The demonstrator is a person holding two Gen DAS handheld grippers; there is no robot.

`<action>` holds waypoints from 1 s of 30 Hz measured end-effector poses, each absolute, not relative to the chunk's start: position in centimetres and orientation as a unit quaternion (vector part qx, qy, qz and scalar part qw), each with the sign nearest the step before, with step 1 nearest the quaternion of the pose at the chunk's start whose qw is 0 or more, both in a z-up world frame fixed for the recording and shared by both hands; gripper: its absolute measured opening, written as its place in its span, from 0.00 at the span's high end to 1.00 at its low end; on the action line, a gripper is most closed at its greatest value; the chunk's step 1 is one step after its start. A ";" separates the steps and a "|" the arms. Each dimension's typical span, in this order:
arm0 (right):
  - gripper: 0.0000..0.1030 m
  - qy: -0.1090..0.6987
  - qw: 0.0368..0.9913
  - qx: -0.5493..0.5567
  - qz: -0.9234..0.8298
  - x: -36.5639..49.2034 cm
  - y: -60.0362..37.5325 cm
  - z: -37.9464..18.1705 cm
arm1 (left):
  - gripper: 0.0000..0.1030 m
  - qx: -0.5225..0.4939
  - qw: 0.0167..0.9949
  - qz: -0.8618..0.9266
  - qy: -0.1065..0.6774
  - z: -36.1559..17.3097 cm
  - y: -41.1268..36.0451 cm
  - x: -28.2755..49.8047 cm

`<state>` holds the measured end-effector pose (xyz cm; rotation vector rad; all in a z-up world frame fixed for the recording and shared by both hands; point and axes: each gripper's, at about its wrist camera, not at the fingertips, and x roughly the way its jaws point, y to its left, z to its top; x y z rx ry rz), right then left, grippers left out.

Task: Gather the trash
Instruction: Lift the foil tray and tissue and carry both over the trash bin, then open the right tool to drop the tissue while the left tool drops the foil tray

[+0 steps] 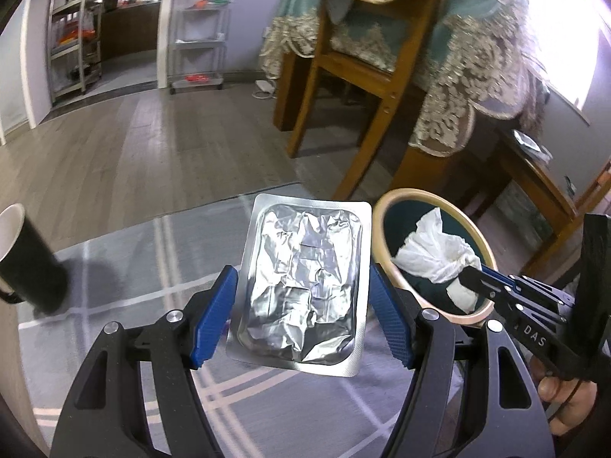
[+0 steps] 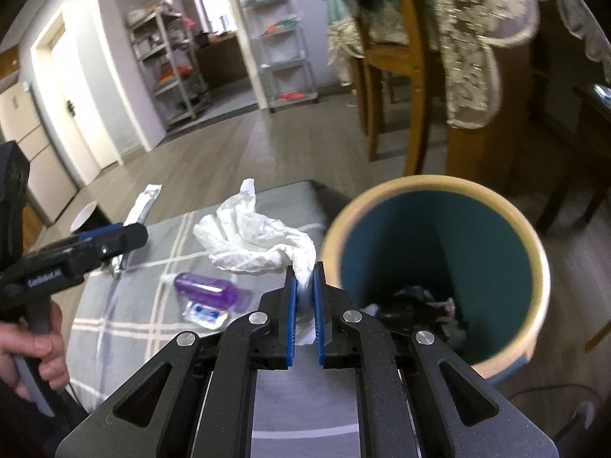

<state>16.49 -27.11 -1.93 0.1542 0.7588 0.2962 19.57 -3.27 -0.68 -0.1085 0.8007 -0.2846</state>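
Here the left tool (image 1: 299, 299) is gripping a crumpled silver foil blister pack (image 1: 301, 282) by its two long edges, its blue pads (image 1: 214, 316) pressing on either side, and the pack is standing in the lower centre of the left wrist view, above the grey bench (image 1: 133, 252) with its pale crossing stripes. The right tool (image 2: 304, 305) is clamping a crumpled white tissue (image 2: 256, 236) between nearly closed jaws; in the right wrist view the tissue is spreading up and to the left of the fingertips, just beside the rim of the round bin (image 2: 439, 187). That bin, tan at the rim and teal inside, is filling the right of the frame, with dark scraps (image 2: 416, 305) lying at its bottom. In the left wrist view the tissue is showing against the bin's opening at centre right. On the bench, left of the right tool, a purple plastic bottle (image 2: 206, 286) is lying on its side, touching a small clear packet with blue print (image 2: 204, 313). A black paper cup (image 1: 26, 259) is leaning at the left edge of the left wrist view. A hand (image 2: 34, 347) is holding the left tool's handle in the lower left.
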 end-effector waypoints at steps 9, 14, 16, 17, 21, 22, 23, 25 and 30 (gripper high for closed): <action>0.91 0.379 0.915 0.106 0.088 16.9 -32.4 -2.9 | 0.33 -0.031 0.902 -0.181 0.391 -0.8 -8.9 20.5; 0.91 0.395 0.909 0.119 0.058 17.3 -34.4 -3.9 | 0.33 -0.029 0.897 -0.197 0.395 -1.0 -10.8 20.7; 0.91 0.402 0.906 0.125 0.048 17.6 -34.9 -4.2 | 0.33 -0.028 0.895 -0.203 0.397 -1.2 -11.5 20.9; 0.91 0.407 0.903 0.129 0.042 17.7 -35.2 -4.5 | 0.33 -0.028 0.893 -0.206 0.398 -1.2 -11.8 20.9; 0.89 0.427 0.893 0.139 0.026 18.4 -35.9 -5.7 | 0.33 -0.022 0.889 -0.221 0.401 -1.5 -13.5 21.2; 0.89 0.432 0.890 0.142 0.025 18.5 -35.9 -5.8 | 0.33 -0.021 0.888 -0.224 0.402 -1.6 -13.9 21.3; 0.85 0.435 0.889 0.142 0.024 18.5 -36.0 -5.9 | 0.33 -0.019 0.886 -0.228 0.403 -1.6 -14.3 21.4; 0.73 0.437 0.888 0.143 0.021 18.4 -36.3 -6.0 | 0.33 -0.015 0.884 -0.235 0.404 -1.9 -15.0 21.5; 0.48 0.427 0.889 0.161 0.007 17.8 -37.5 -5.7 | 0.33 -0.011 0.876 -0.252 0.412 -2.6 -17.0 22.2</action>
